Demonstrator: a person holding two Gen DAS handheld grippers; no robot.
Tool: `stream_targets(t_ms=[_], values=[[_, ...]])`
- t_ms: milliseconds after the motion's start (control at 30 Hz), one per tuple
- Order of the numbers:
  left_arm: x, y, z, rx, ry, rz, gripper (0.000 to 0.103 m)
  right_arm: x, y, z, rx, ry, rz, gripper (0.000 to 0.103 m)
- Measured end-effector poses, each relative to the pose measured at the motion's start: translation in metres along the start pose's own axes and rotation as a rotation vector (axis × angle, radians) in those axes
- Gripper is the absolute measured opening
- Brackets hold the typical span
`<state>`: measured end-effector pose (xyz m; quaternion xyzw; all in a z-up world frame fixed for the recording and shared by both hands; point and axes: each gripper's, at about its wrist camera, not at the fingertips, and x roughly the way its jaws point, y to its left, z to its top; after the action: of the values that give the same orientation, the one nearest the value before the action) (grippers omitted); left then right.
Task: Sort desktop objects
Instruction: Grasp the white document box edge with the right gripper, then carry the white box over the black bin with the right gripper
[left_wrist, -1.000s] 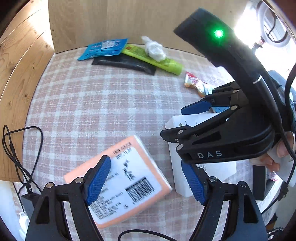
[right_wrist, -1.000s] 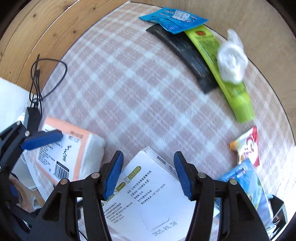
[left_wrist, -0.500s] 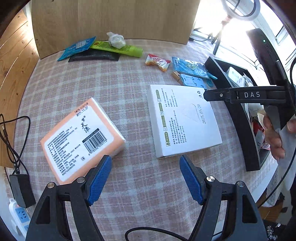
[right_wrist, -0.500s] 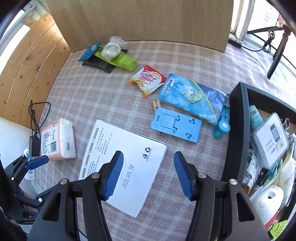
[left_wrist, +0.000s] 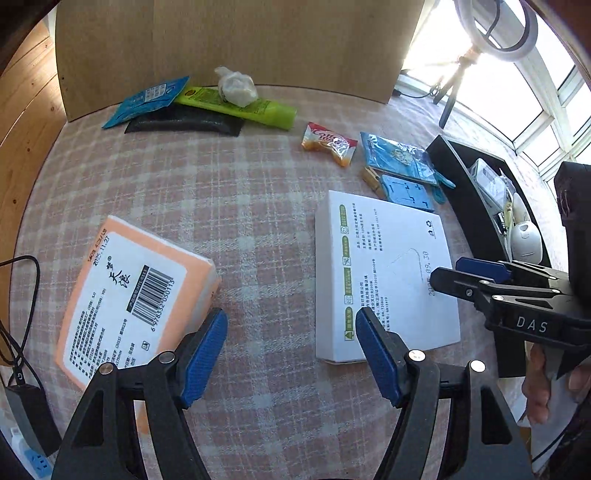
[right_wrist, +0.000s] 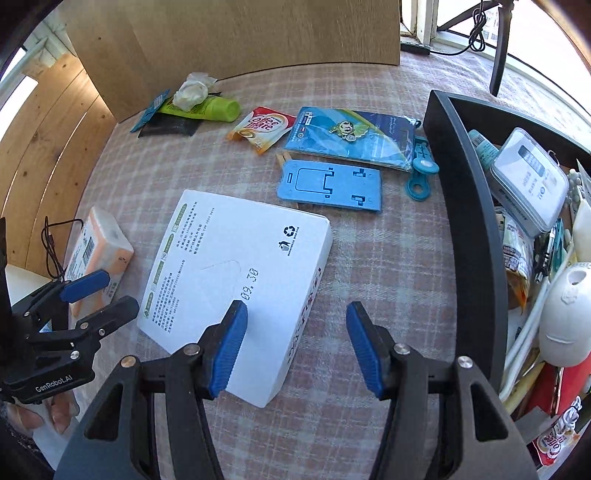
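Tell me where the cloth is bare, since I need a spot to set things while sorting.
Widest bare stretch: between the tissue pack, the white box and the far tube pile. A narrower strip runs between that box and the black bin. Crowded: around the blue stand and blue pouch.

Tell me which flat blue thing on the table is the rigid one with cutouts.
The blue phone stand, beside the white box. The glossy blue packet behind it is soft, with printed artwork.
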<state>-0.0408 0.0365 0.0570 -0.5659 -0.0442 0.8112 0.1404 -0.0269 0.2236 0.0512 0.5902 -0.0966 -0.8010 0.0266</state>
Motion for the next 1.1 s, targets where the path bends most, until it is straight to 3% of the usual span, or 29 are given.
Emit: stream_targets(t_ms=[200, 400, 800, 1100], values=[[0.02, -0.026, 0.008, 0.065, 0.024, -0.061, 0.07, 0.003, -0.006, -0.001, 0.124, -0.045, 0.042, 0.055], [0.032, -0.042, 0.005, 0.1, 0.057, -0.134, 0.069, 0.005, 0.007, -0.004, 0.109, -0.076, 0.012, 0.055], [0.008, -0.064, -0.002, 0.051, 0.015, -0.067, 0.069, -0.01, 0.021, -0.009, 0.011, -0.078, 0.002, 0.052], [-0.022, -0.159, 0.018, 0.08, -0.071, -0.036, 0.069, -0.078, -0.037, -0.006, -0.025, -0.142, 0.044, 0.052]])
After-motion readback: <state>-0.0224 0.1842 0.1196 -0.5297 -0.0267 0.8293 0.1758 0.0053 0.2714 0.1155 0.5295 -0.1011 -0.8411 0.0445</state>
